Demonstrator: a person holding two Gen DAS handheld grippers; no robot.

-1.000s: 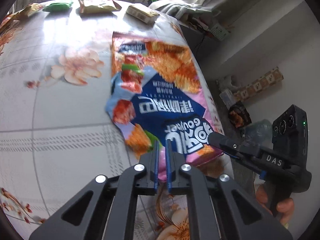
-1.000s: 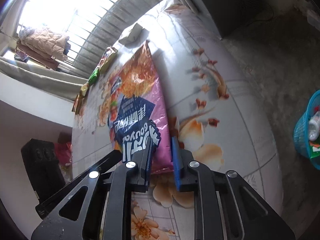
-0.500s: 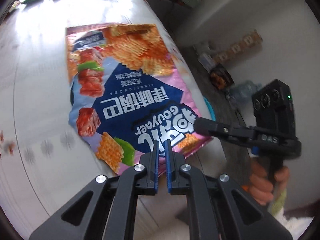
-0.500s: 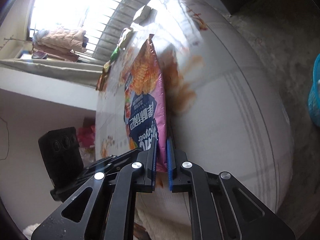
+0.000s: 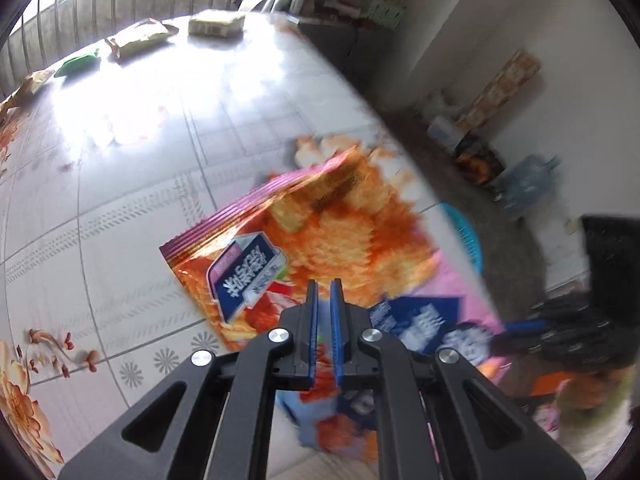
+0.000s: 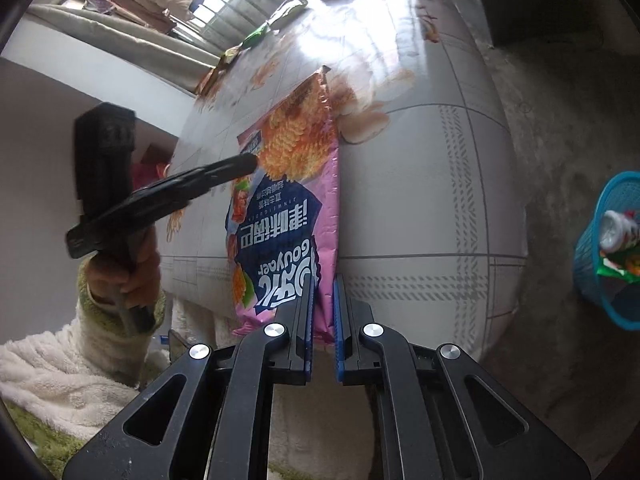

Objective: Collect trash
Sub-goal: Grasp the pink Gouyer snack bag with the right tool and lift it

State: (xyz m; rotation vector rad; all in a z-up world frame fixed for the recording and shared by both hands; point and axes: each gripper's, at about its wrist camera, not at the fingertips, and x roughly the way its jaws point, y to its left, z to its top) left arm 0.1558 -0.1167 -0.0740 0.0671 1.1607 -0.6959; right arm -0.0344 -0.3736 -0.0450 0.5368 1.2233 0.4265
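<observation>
A large pink and orange chip bag (image 6: 288, 184) hangs past the table's near edge. My right gripper (image 6: 323, 292) is shut on its bottom pink edge. The bag also shows blurred in the left wrist view (image 5: 332, 236). My left gripper (image 5: 324, 296) is shut and empty, hovering above the bag's upper part; in the right wrist view it (image 6: 244, 164) points at the bag from the left without holding it. A blue trash basket (image 6: 612, 248) with trash in it stands on the floor at the right, and its rim shows in the left wrist view (image 5: 468, 236).
The table (image 5: 120, 208) has a floral tiled cloth. Several small wrappers and a box (image 5: 216, 24) lie along its far edge by the window. A water jug (image 5: 528, 184) and boxes stand on the floor by the wall.
My left gripper let go of the bag and moved up over its top half. My right gripper stays shut on the bag, which has slid toward the table's near edge.
</observation>
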